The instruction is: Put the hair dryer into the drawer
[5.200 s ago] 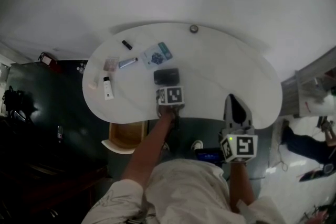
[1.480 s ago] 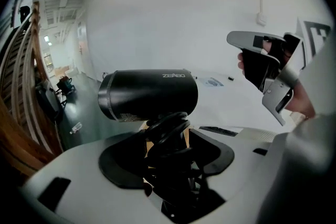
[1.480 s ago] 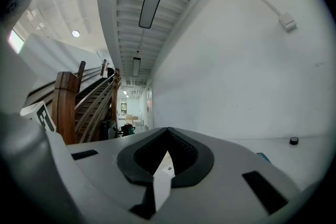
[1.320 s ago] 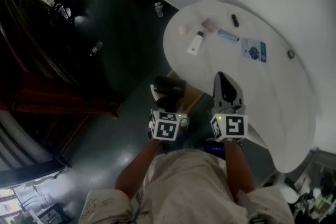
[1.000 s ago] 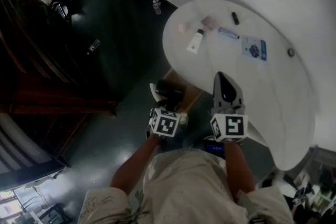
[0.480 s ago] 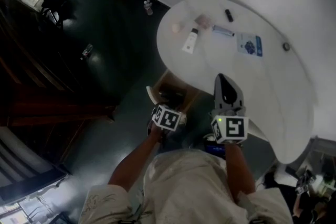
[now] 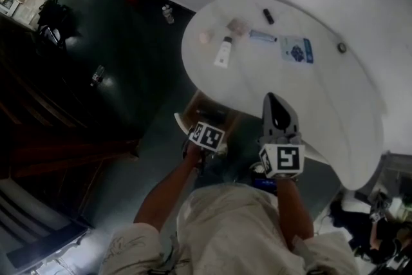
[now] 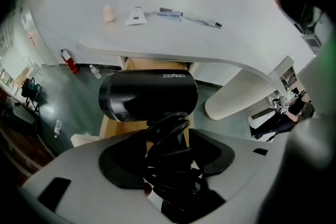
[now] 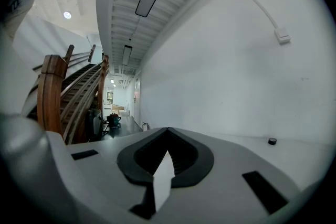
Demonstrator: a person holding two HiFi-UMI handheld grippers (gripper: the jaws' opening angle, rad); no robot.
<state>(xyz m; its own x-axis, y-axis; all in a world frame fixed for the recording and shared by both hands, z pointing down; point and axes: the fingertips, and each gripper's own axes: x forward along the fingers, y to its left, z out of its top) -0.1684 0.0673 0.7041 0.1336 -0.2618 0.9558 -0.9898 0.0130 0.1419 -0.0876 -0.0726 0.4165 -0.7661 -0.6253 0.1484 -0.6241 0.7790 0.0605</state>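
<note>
L gripper (image 8: 168, 136): jaws pinching hair dryer (image 8: 148, 94) by its cord-wrapped handle.
Hair dryer: above open wooden drawer (image 7: 207, 104), beneath table (image 7: 290, 93) edge.
R gripper (image 9: 167, 131): jaws pressed together, empty.

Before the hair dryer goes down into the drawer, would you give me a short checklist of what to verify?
1. Grip: left gripper closed on the hair dryer at its handle and coiled cord: ok.
2. Drawer open, wooden inside showing under the table edge: ok.
3. Hair dryer lined up over the drawer: ok, as far as the left gripper view shows.
4. Room inside the drawer: cannot tell; the hair dryer hides most of it.
5. Right gripper out of the way, shut and empty above the table: ok.
</note>
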